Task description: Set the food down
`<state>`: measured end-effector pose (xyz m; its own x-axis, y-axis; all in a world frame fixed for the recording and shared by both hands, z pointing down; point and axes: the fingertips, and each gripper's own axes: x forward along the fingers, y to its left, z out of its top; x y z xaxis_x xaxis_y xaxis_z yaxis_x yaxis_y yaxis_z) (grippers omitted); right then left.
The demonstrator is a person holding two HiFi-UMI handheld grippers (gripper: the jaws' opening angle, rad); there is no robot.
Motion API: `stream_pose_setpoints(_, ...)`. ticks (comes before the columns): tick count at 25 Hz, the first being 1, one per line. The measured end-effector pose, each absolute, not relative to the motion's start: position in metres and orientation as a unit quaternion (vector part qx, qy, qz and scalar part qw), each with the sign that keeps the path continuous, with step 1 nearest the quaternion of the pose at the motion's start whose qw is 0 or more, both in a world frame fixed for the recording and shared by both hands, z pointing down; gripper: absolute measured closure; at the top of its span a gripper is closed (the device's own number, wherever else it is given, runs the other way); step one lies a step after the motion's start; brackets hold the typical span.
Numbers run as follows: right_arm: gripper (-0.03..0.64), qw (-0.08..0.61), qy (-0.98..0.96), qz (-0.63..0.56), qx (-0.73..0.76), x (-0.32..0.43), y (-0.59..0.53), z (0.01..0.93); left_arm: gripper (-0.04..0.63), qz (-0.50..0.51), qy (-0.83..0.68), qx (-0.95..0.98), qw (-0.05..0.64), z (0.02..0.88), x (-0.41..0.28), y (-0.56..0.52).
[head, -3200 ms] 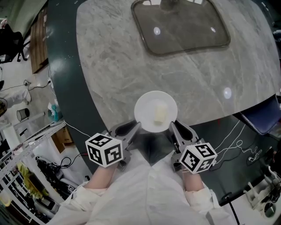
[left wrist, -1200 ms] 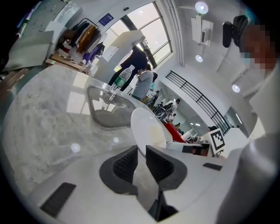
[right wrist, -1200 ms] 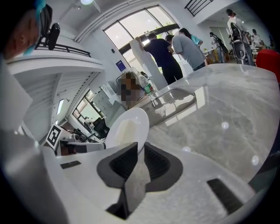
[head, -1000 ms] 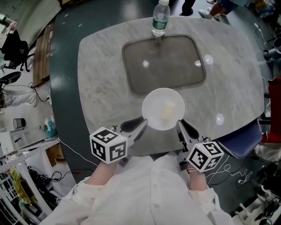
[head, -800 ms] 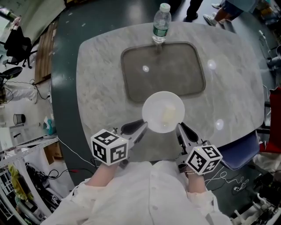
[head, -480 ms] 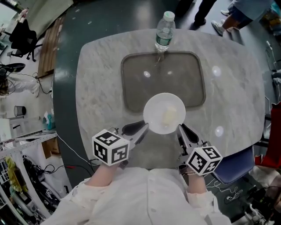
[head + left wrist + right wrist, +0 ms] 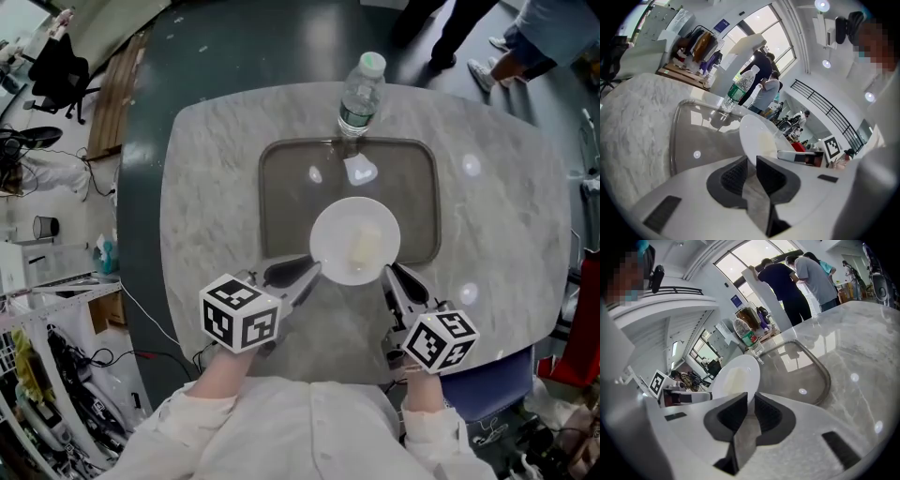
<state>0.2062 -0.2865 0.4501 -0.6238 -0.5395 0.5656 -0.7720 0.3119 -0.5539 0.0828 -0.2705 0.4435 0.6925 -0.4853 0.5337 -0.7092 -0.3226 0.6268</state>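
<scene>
Food [image 7: 364, 249], a pale lump, lies in the middle of a round white plate [image 7: 328, 234]. We hold the plate with both grippers, one on each side. Our left gripper [image 7: 306, 273] pinches the plate's left edge. In the left gripper view the two dark jaws press on the thin white rim, with the plate [image 7: 757, 136] sticking out past them. Our right gripper [image 7: 391, 275] pinches the plate's right edge. In the right gripper view its jaws squeeze the rim the same way, and we can see the pale food [image 7: 733, 377] on the plate there too. From the head view the plate sits over the near part of a dark tray [image 7: 274, 187]. We cannot tell if the plate touches the tray. The tray lies flat on a grey stone surface [image 7: 211, 159]. A clear bottle [image 7: 359, 94] with a white cap stands upright just past the far edge of the tray. Two people [image 7: 797, 282] stand past the far side of the surface.
</scene>
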Motion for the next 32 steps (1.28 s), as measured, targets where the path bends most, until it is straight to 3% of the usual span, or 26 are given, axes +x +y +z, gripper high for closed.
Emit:
stream_pose_setpoints(10, 0.577, 0.149, -0.798, 0.428, 0.397, 0.208, -0.332, 0.474, 0.531, 0.142, -0.367, 0.803, 0.447, 0.465, 0.086, -0.315)
stream_pose_setpoints(32, 0.577, 0.26, -0.798, 0.383, 0.387, 0.202, -0.345, 0.501, 0.531, 0.194, -0.353, 0.792, 0.46, 0.499, 0.084, -0.325)
